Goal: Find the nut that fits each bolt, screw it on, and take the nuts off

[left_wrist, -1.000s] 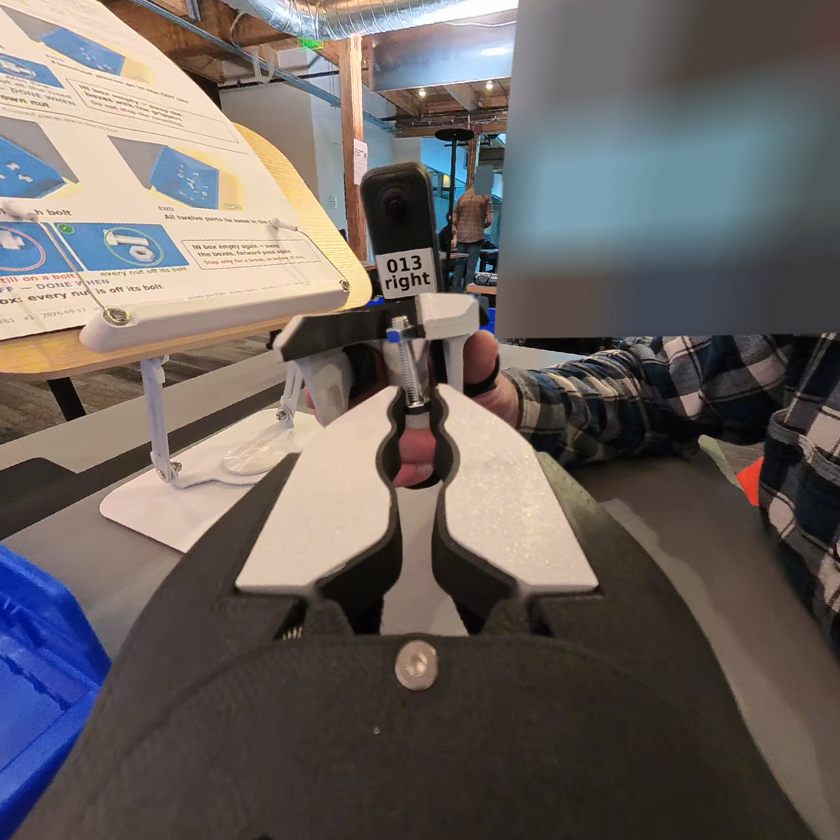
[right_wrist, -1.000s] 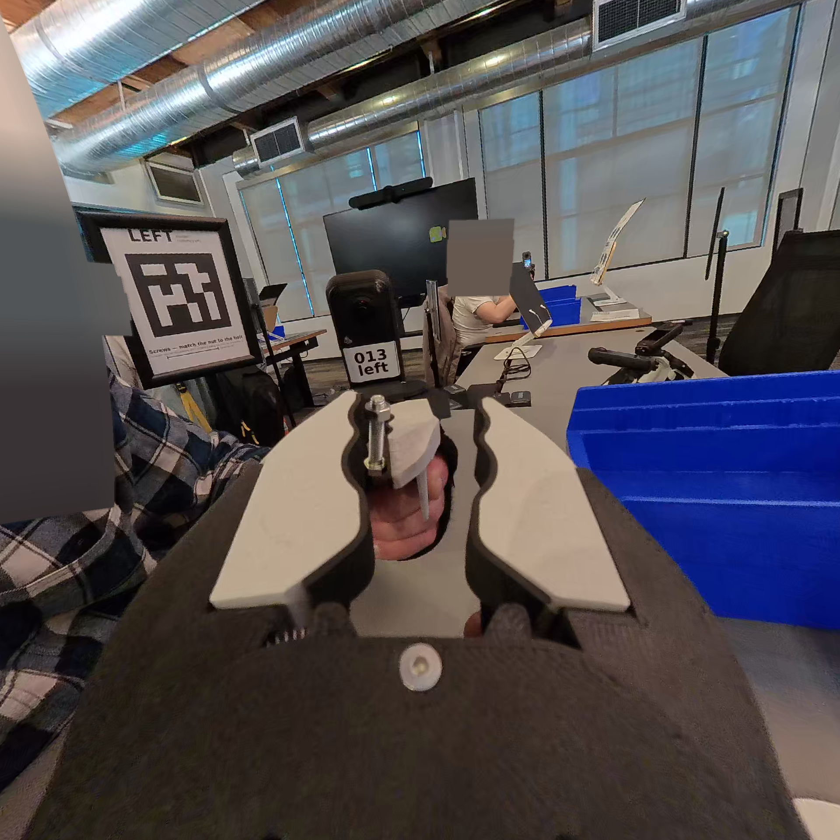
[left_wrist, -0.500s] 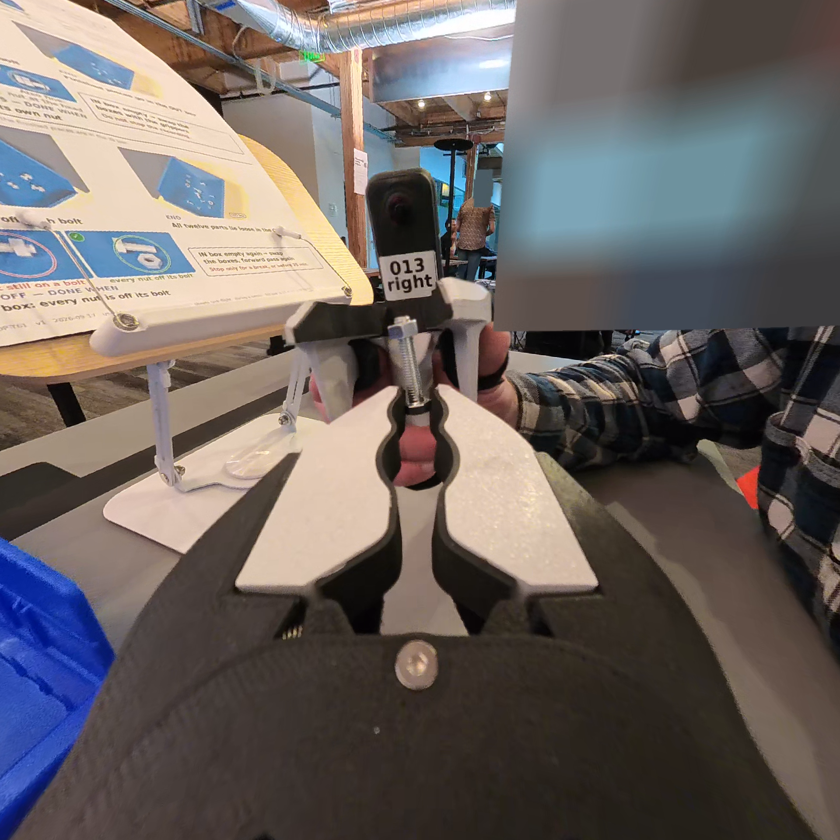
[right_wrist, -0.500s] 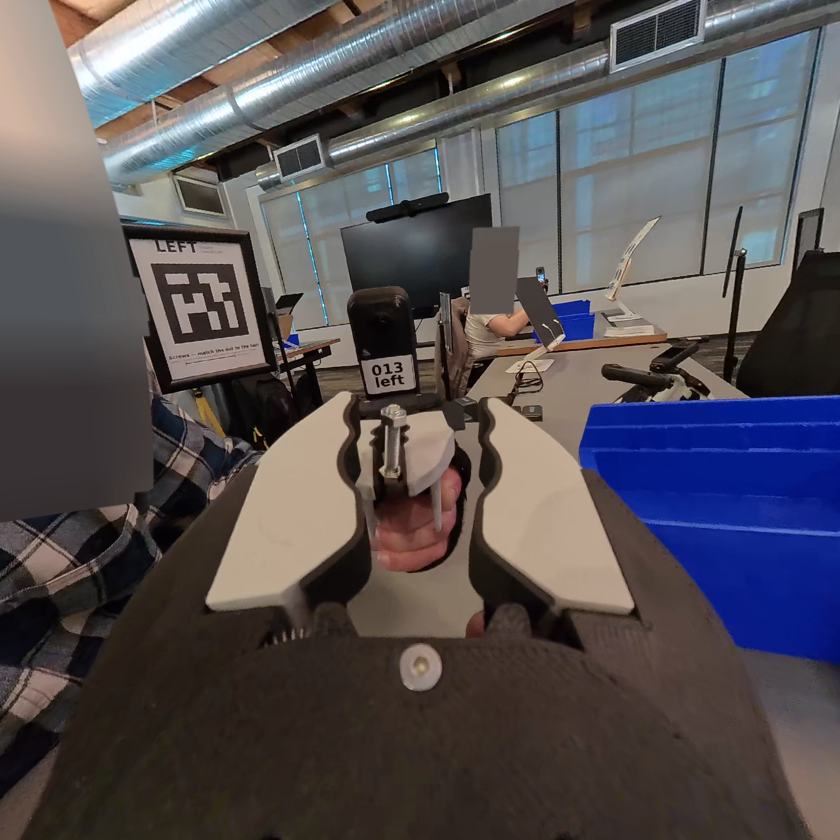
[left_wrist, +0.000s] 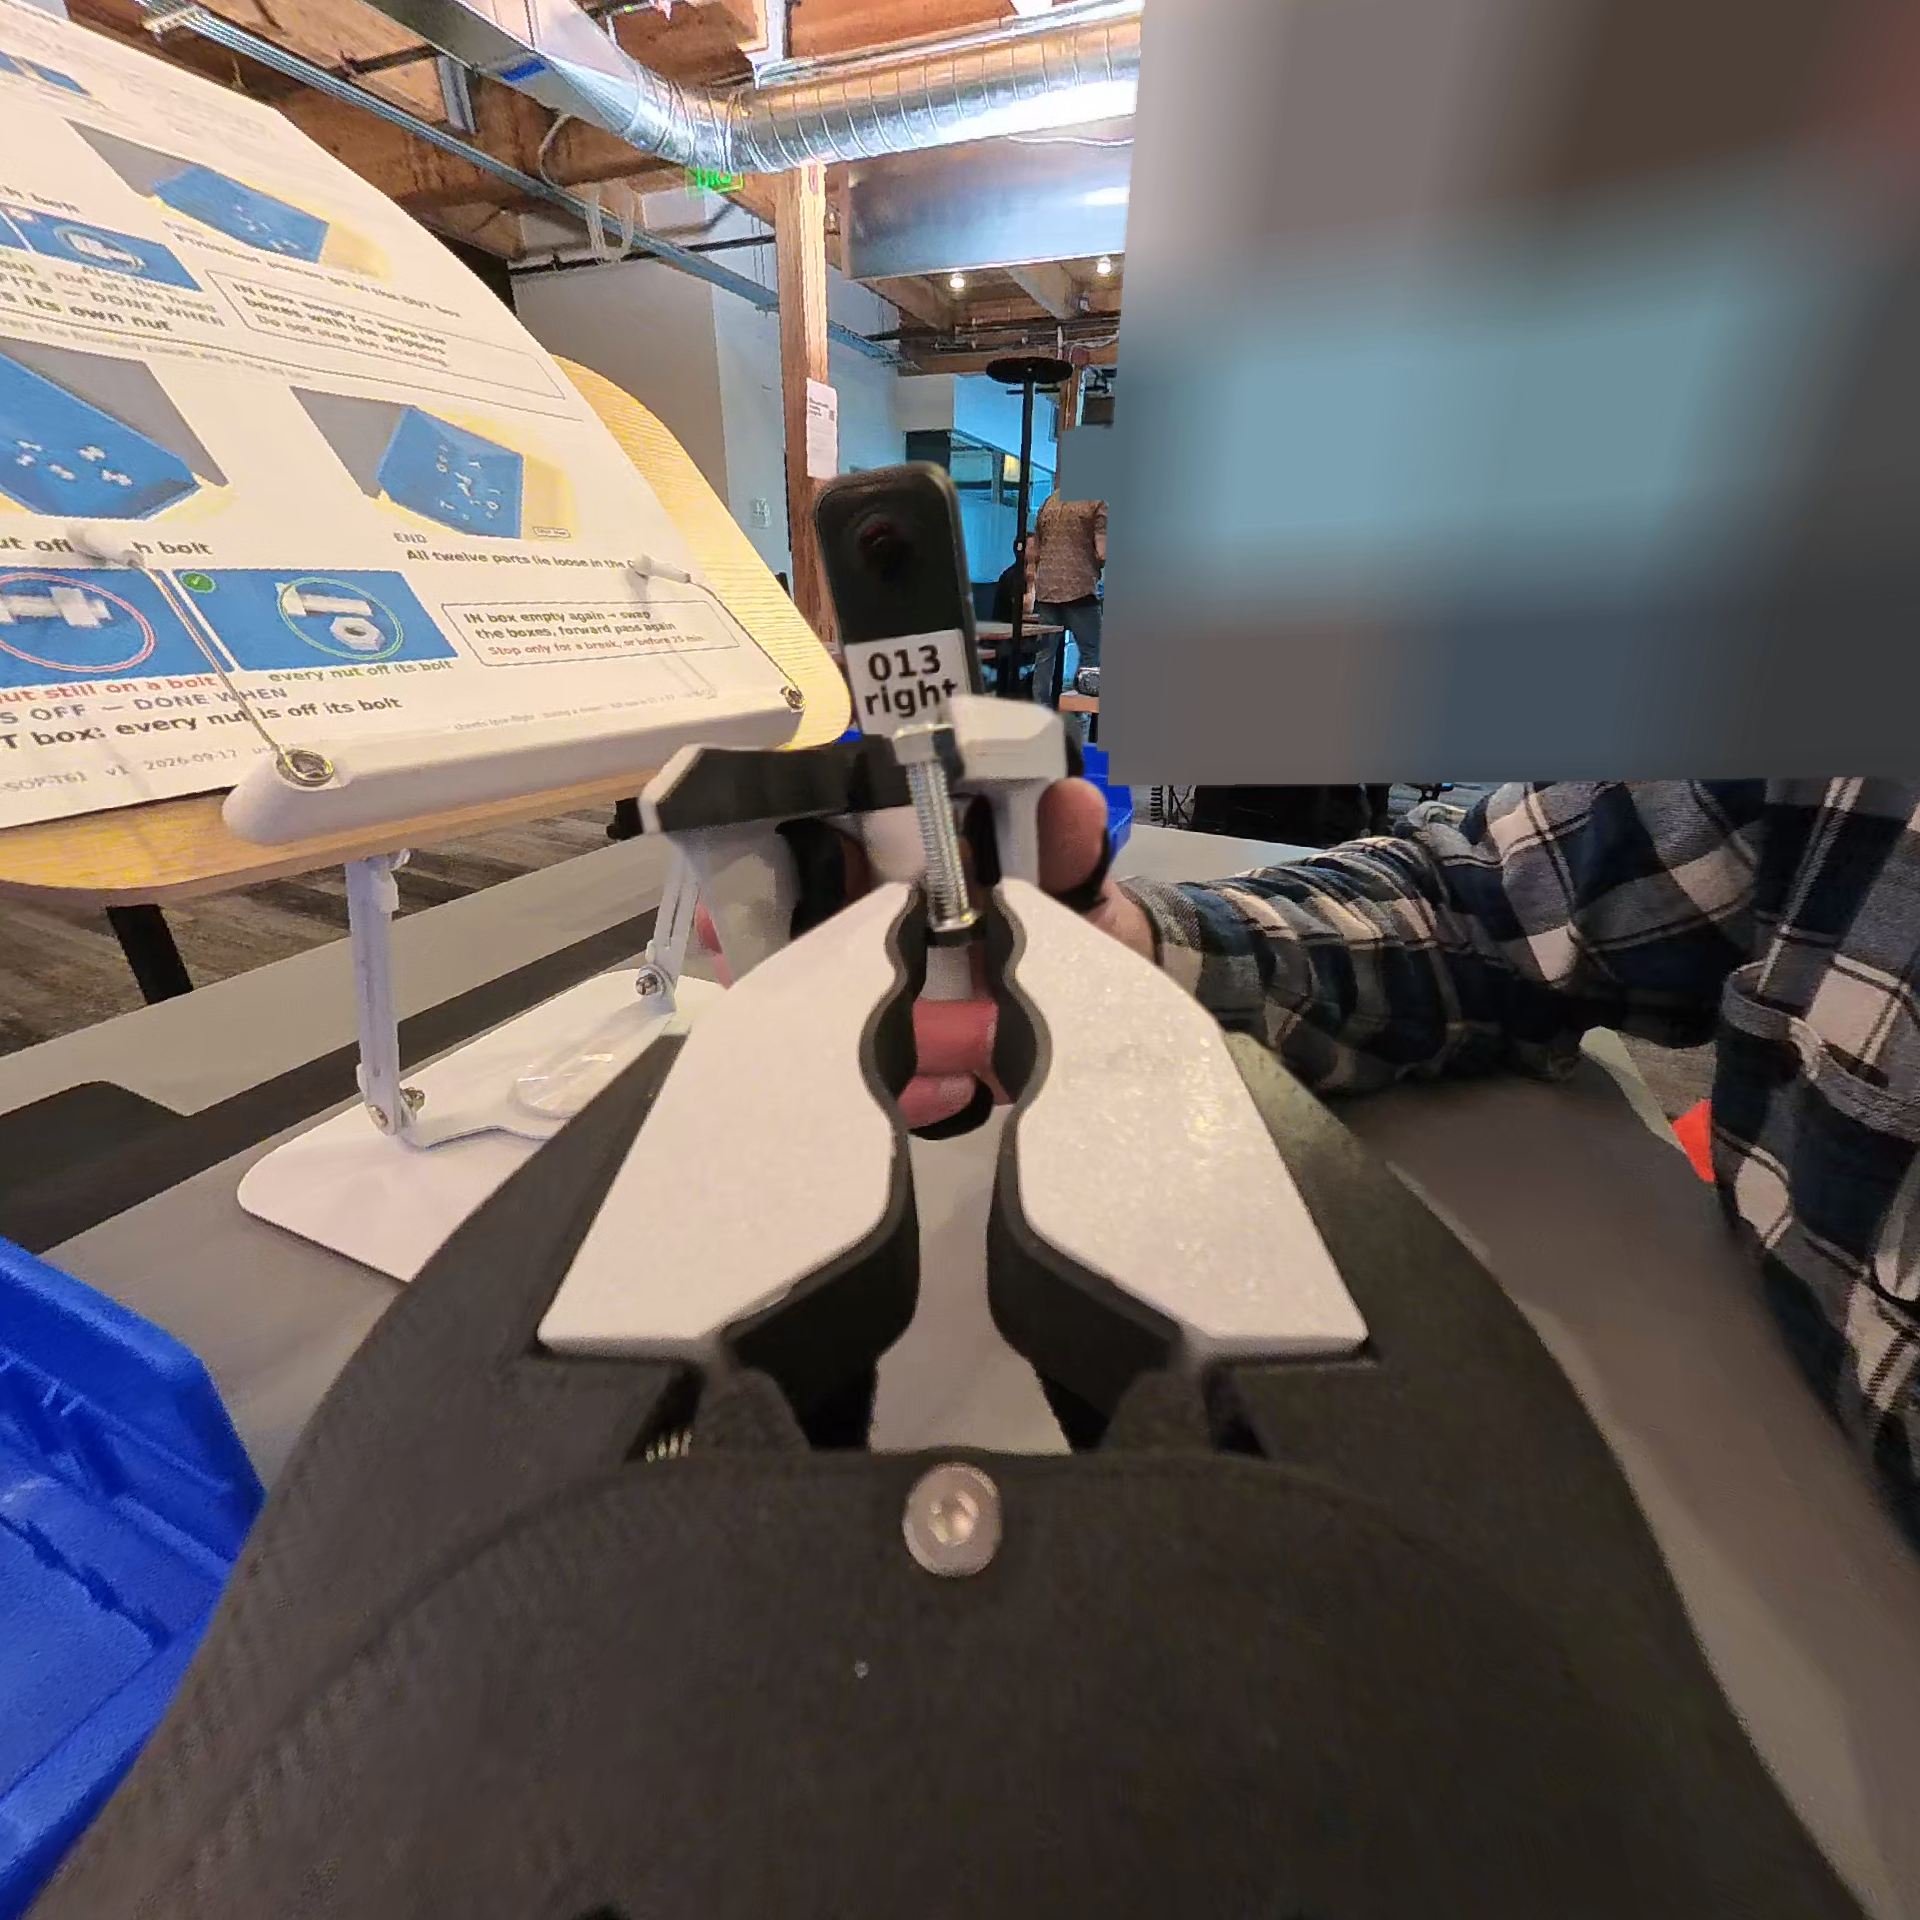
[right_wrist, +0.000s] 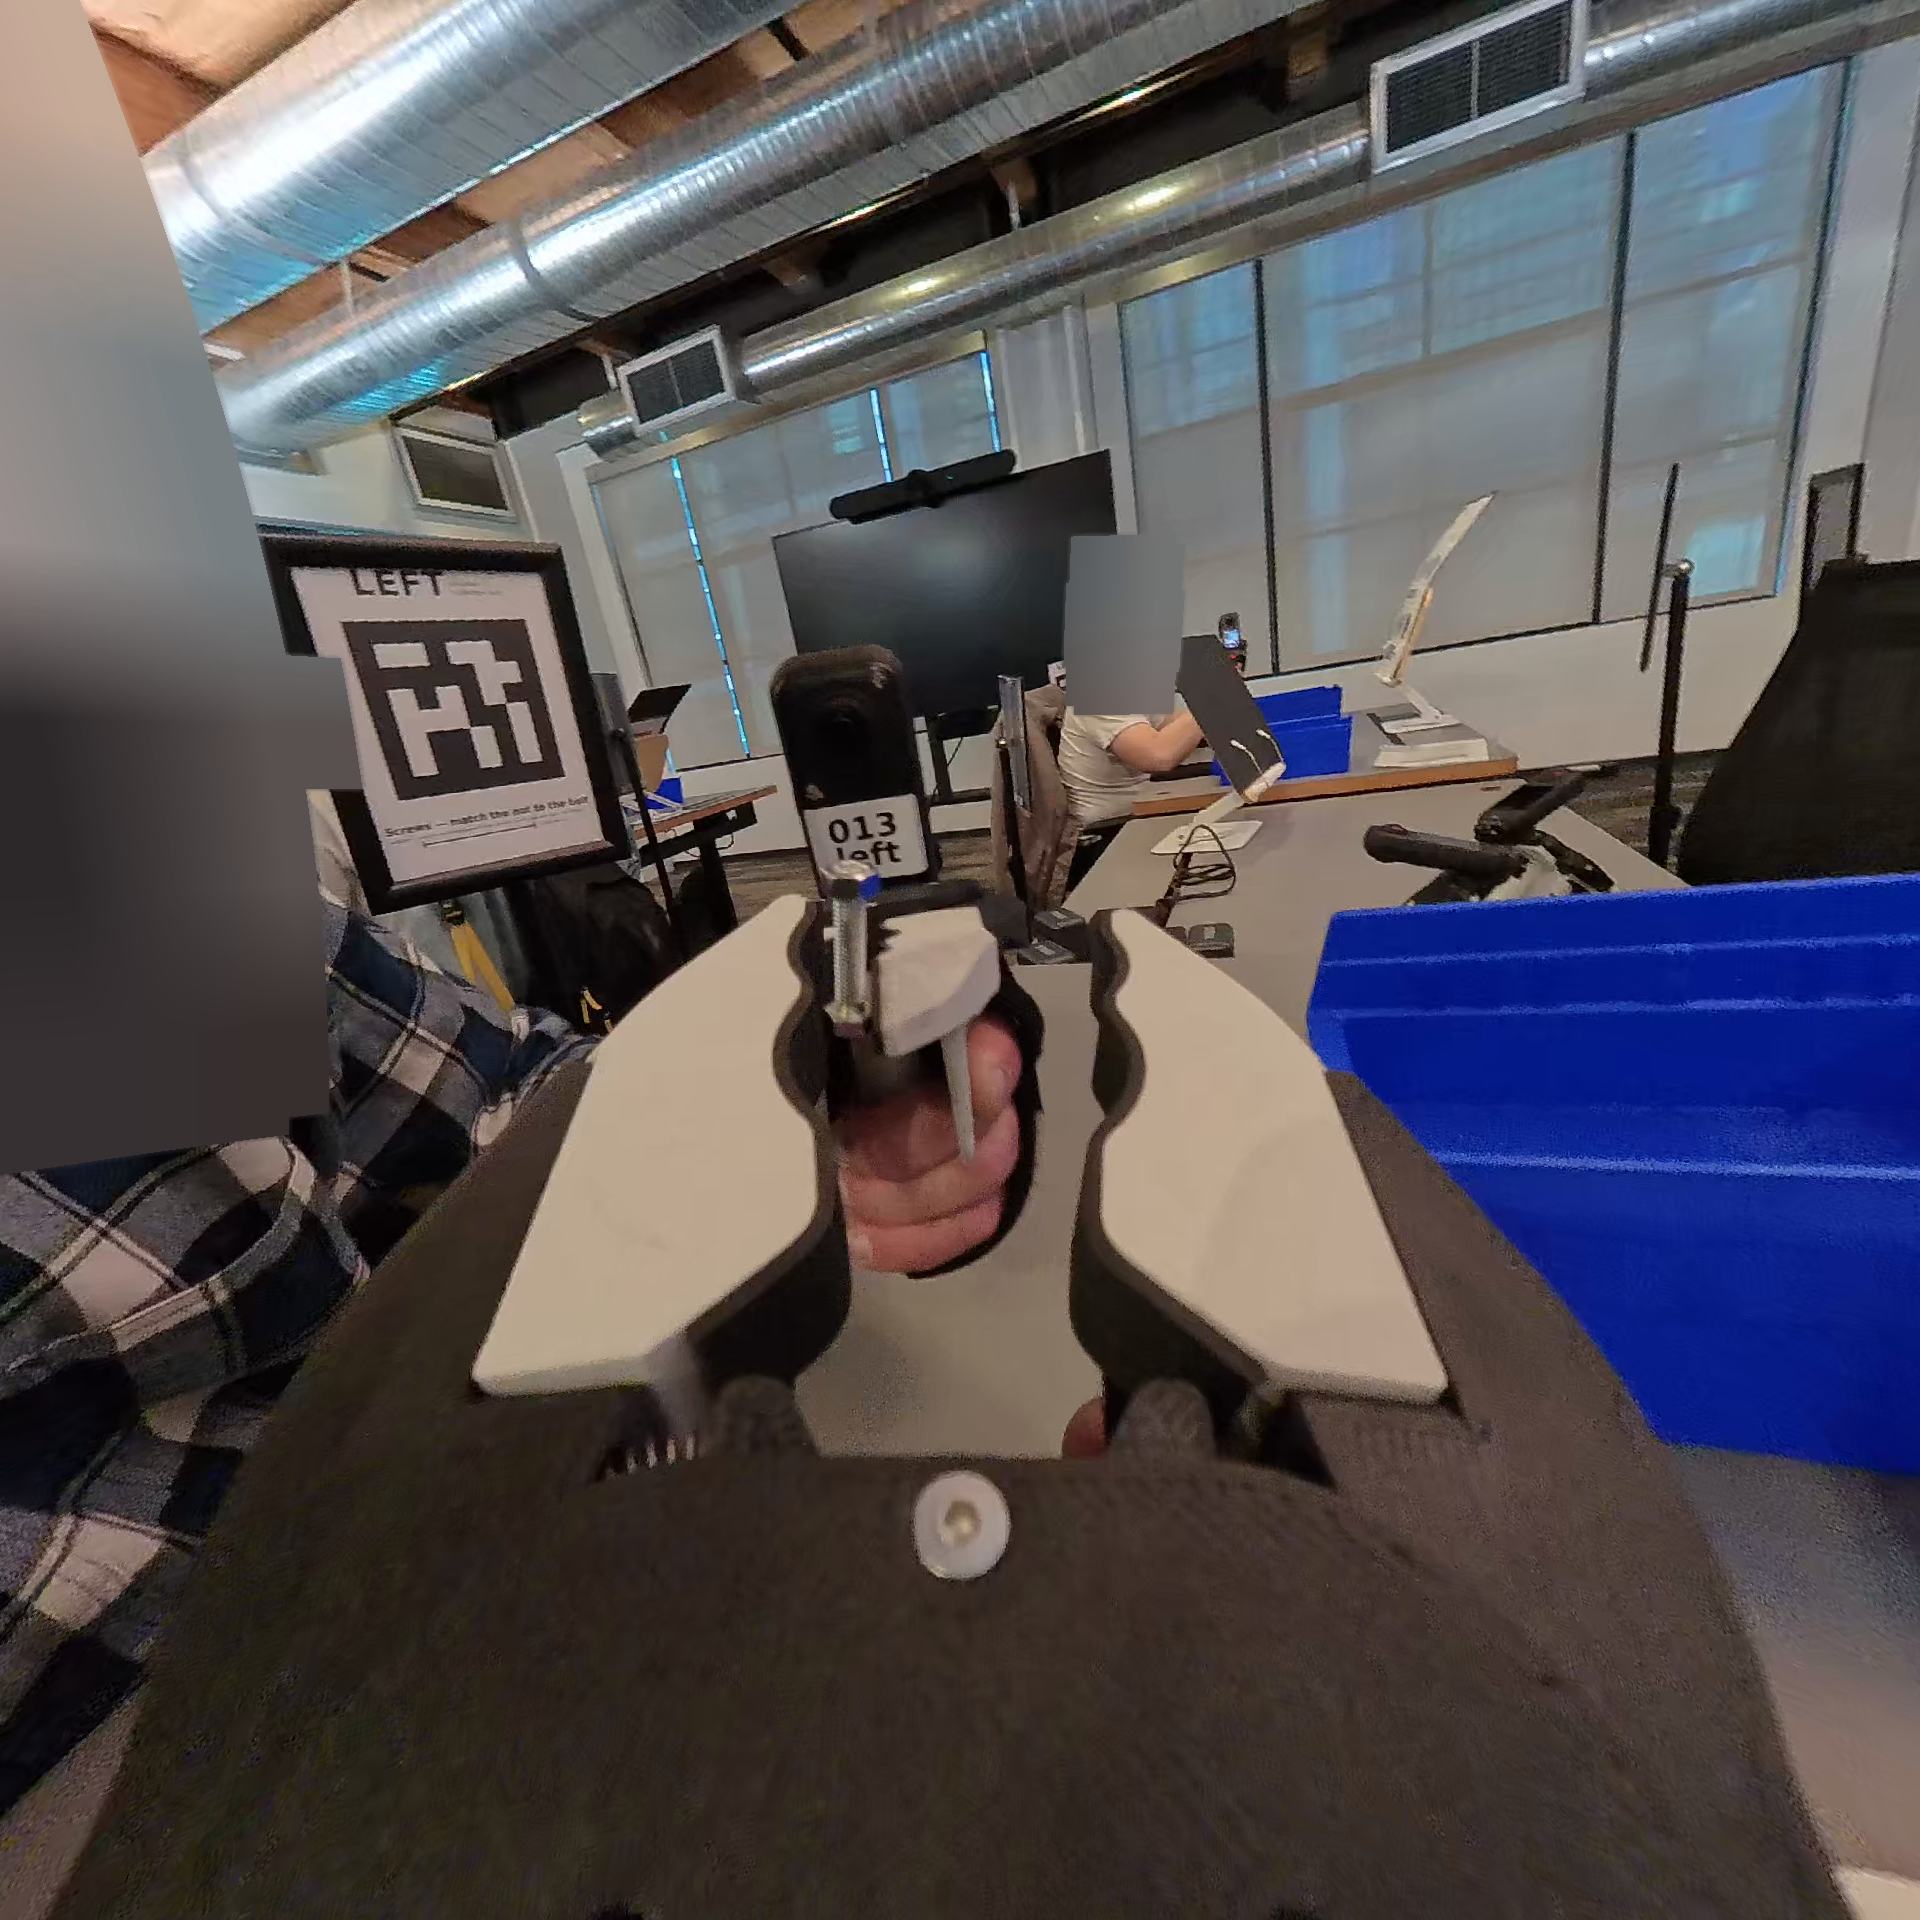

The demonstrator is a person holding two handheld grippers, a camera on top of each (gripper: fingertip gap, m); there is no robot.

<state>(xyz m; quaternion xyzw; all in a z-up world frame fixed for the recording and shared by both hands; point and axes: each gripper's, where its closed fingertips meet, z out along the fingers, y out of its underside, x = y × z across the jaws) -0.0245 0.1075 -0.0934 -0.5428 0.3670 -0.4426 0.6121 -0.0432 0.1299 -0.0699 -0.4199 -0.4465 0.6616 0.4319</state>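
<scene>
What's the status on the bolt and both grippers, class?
Left gripper clamps the bolt's lower end, upright. Right gripper open around it. Nut at top. Nothing blocking.

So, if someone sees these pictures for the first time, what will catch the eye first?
Probably the bolt, standing upright in the middle of the left view, with the left tool closed on its lower end, where a nut sits. Just behind it is the right tool, wide open around the bolt's top. Next comes the bright blue bin, to the right in the right view.
</scene>
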